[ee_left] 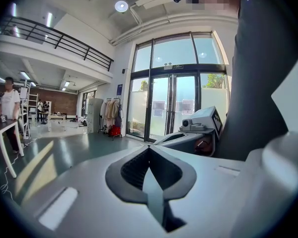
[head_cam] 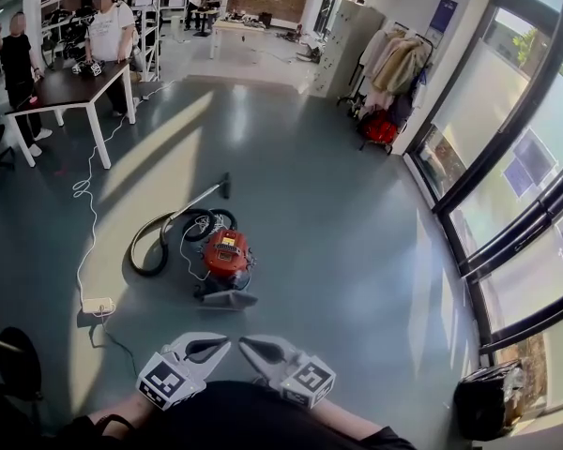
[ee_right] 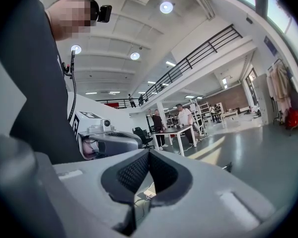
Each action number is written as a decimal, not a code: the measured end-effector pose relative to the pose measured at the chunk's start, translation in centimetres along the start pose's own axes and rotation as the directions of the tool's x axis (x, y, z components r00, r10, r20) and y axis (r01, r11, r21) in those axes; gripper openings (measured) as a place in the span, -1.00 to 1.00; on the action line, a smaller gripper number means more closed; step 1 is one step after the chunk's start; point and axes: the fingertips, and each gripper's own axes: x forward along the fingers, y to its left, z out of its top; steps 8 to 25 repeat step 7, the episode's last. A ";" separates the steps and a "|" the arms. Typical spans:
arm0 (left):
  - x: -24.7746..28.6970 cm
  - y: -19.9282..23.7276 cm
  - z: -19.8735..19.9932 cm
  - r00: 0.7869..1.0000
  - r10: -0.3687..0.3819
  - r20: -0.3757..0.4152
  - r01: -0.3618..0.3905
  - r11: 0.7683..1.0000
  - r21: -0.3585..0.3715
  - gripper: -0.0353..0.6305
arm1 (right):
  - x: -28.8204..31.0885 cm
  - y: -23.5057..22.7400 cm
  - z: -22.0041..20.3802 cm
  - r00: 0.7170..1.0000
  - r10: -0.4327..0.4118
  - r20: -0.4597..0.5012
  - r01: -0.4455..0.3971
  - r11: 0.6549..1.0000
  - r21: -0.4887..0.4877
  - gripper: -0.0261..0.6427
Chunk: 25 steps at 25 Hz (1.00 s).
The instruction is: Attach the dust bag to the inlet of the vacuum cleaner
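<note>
The red vacuum cleaner (head_cam: 227,255) stands on the grey floor in the middle of the head view, with its black hose (head_cam: 152,245) coiled to its left and the wand (head_cam: 209,193) lying behind. A flat grey piece (head_cam: 227,299) lies at its near side; I cannot tell what it is. No dust bag is plainly visible. My left gripper (head_cam: 213,347) (ee_left: 149,151) and right gripper (head_cam: 259,348) (ee_right: 148,155) are held close to my body, well short of the vacuum. Their tips point at each other. Both are shut with nothing in them.
A white power strip (head_cam: 98,305) with its cable lies left of the vacuum. Two people stand at a dark table (head_cam: 68,86) at the far left. A glass wall (head_cam: 516,157) runs along the right, with a coat rack (head_cam: 394,68) beside it and a black box (head_cam: 488,399) at the lower right.
</note>
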 end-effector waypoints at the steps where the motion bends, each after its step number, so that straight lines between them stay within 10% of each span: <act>1: 0.1 0.0 0.0 1.000 0.000 -0.001 0.000 1.000 0.000 -0.85 | -0.1 -0.1 0.0 1.000 -0.004 0.001 0.004 1.000 0.001 -0.94; 25: 0.7 -0.3 -0.2 1.000 -0.010 -0.009 0.010 1.000 0.004 -0.85 | -0.5 -0.6 -0.6 1.000 -0.006 -0.002 0.006 1.000 -0.005 -0.94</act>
